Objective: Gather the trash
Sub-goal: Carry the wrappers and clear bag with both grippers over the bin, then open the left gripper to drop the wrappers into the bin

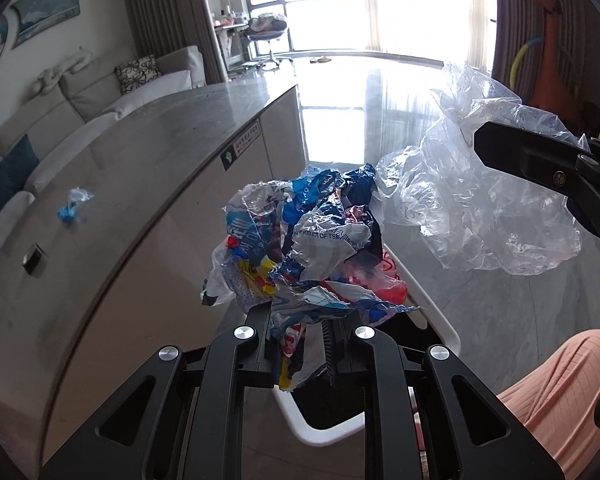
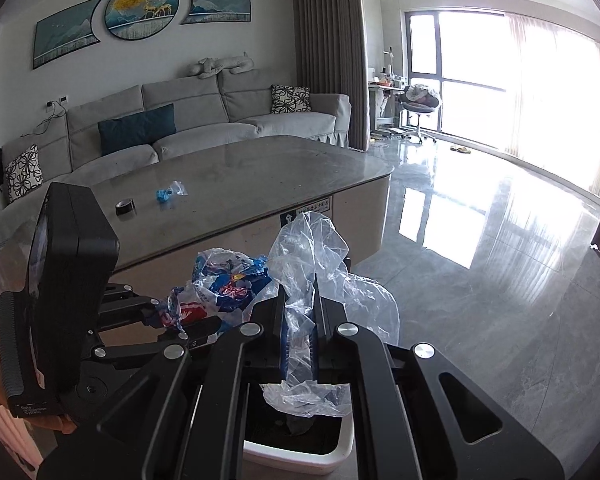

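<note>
My left gripper (image 1: 300, 344) is shut on a crumpled blue, white and red plastic wrapper (image 1: 304, 240) and holds it over a white bin with a black liner (image 1: 440, 320). My right gripper (image 2: 300, 312) is shut on a clear plastic bag (image 2: 308, 248), also above the bin (image 2: 300, 456). The clear bag (image 1: 480, 200) and the right gripper show at the right of the left wrist view. The wrapper (image 2: 220, 288) and the left gripper show at the left of the right wrist view. A small blue and clear scrap (image 2: 168, 193) lies on the table; it also shows in the left wrist view (image 1: 72, 208).
A grey marble coffee table (image 2: 260, 168) stands just beyond the bin, with a roll of dark tape (image 2: 125, 206) on it. A grey sofa (image 2: 204, 120) is behind the table. Glossy grey floor (image 2: 500, 280) spreads to the right toward bright windows.
</note>
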Action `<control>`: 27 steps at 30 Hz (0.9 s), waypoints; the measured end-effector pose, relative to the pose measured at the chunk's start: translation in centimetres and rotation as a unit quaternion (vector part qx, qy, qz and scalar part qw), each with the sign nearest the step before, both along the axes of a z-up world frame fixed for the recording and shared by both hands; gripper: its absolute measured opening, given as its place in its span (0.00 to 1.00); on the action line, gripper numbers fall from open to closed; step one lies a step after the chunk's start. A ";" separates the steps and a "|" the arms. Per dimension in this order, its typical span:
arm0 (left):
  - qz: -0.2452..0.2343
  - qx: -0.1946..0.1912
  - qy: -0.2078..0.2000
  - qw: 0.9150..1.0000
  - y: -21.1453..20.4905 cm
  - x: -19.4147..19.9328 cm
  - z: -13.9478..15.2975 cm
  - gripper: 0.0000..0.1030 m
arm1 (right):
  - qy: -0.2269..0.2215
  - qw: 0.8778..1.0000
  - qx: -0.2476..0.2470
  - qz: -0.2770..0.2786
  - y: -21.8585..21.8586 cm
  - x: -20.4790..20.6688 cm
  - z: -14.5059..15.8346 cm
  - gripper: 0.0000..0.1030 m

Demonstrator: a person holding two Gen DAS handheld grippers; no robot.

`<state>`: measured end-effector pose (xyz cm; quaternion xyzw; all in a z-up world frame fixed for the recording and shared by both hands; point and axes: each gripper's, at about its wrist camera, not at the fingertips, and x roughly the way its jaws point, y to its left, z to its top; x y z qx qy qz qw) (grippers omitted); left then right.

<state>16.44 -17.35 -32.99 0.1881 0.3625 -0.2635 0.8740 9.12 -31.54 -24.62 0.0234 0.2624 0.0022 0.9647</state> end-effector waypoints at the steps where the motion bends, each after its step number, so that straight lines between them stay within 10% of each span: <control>1: 0.000 0.003 0.000 1.000 -0.1 0.2 -0.3 0.17 | 0.001 1.000 0.000 0.001 0.0 0.4 -0.3 0.08; 20: 0.023 0.031 0.082 0.996 -2.7 3.2 -10.6 0.19 | 0.073 0.997 0.021 0.011 -1.7 5.7 -7.1 0.08; 23: -0.004 0.036 0.098 0.995 -4.1 2.8 -11.4 0.44 | 0.080 0.997 0.021 0.007 -2.0 5.8 -7.6 0.09; 25: -0.015 0.046 0.108 0.993 -4.8 2.8 -11.7 0.88 | 0.084 0.996 0.023 0.004 -2.3 6.0 -7.8 0.09; 27: -0.012 0.048 0.086 0.995 -4.6 2.8 -11.6 0.88 | 0.084 0.996 0.021 0.002 -2.3 6.2 -7.9 0.09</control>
